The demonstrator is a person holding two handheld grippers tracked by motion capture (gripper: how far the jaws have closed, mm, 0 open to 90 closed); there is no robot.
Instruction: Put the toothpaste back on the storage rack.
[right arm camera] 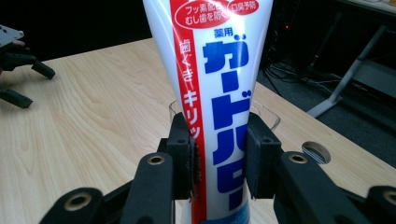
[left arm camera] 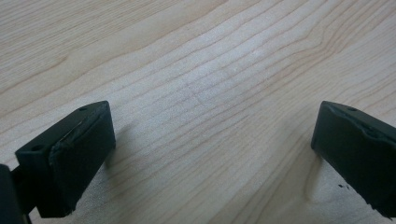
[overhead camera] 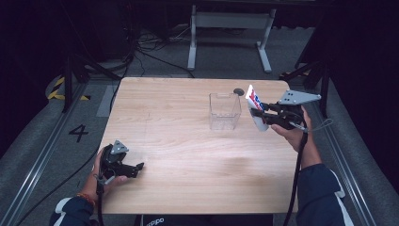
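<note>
Your right gripper (overhead camera: 259, 114) is clamped on the toothpaste tube (overhead camera: 254, 103), both pads pressing its sides; you see the white tube (right arm camera: 215, 93) with red and blue lettering rising straight up between them. It hangs above the far right part of the table (overhead camera: 188, 155), just right of the clear plastic container (overhead camera: 224, 110). Your left gripper (overhead camera: 137, 168) rests at the near left, jaws spread wide over bare wood, holding nothing.

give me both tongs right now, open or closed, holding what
left tongs: open, holding nothing, low over the table
right tongs: shut on the toothpaste tube
</note>
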